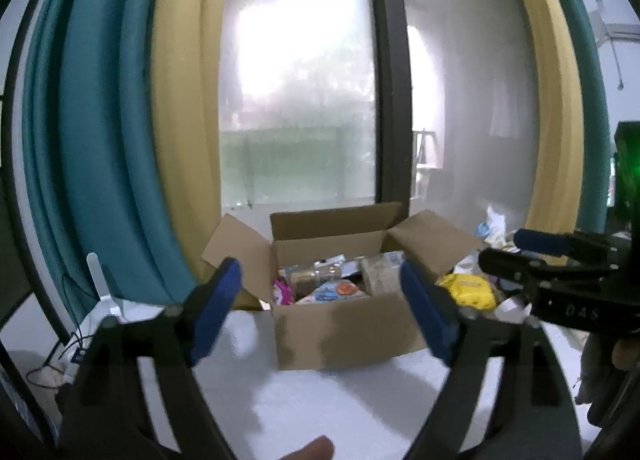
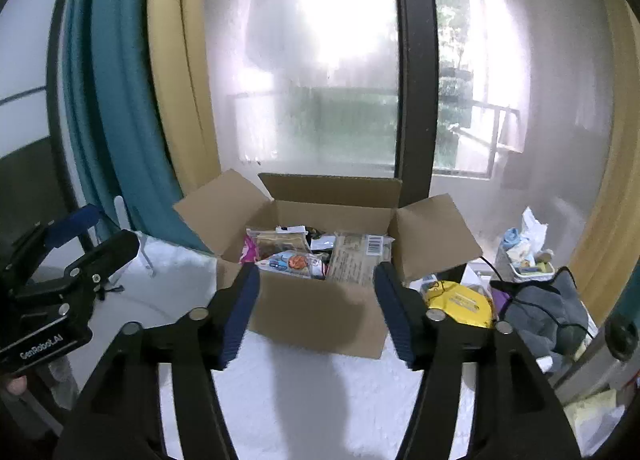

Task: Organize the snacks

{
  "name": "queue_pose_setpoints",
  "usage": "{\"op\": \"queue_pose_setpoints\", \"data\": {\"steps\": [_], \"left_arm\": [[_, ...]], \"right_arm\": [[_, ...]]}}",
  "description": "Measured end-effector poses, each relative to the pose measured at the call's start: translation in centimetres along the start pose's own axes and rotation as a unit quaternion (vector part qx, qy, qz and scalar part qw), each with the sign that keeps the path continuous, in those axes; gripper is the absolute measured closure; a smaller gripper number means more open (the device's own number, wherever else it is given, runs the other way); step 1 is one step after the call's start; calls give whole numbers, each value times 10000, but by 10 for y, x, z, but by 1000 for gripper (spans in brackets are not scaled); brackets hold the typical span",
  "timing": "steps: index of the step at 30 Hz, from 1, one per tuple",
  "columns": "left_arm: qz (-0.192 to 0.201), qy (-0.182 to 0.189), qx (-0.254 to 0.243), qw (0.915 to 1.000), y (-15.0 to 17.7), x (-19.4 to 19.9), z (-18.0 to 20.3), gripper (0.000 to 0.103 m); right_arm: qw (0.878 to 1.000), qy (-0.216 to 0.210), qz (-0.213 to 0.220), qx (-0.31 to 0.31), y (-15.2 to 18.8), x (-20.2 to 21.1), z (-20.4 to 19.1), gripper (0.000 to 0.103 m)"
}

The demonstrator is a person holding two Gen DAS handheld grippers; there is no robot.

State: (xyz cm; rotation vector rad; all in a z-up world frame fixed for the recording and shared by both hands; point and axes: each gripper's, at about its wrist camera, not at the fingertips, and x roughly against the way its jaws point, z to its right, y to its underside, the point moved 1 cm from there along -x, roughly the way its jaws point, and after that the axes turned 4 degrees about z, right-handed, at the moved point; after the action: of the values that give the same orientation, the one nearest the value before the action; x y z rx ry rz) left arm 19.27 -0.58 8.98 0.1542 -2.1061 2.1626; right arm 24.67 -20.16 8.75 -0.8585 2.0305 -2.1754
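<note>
An open cardboard box stands on a white surface, flaps spread, holding several snack packets. A tan barcoded packet leans at its right side. My left gripper is open and empty, hovering in front of the box. My right gripper is open and empty, also in front of the box. The right gripper shows in the left wrist view at the right; the left gripper shows in the right wrist view at the left.
A yellow packet lies right of the box. A grey cloth and a small bin of wrappers sit further right. A white router with antennas stands at the left. Curtains and a window are behind.
</note>
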Motion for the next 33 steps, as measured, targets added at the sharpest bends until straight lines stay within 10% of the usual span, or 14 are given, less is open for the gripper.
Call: {"op": "queue_pose_setpoints", "data": {"steps": [9, 33], "left_arm": [[234, 351, 298, 9987, 8, 51, 13, 9], [1145, -190, 138, 9931, -13, 143, 22, 9]], "right_arm": [[9987, 244, 435, 116, 10, 66, -7, 31], [9890, 487, 1384, 193, 5, 169, -21, 21]]}}
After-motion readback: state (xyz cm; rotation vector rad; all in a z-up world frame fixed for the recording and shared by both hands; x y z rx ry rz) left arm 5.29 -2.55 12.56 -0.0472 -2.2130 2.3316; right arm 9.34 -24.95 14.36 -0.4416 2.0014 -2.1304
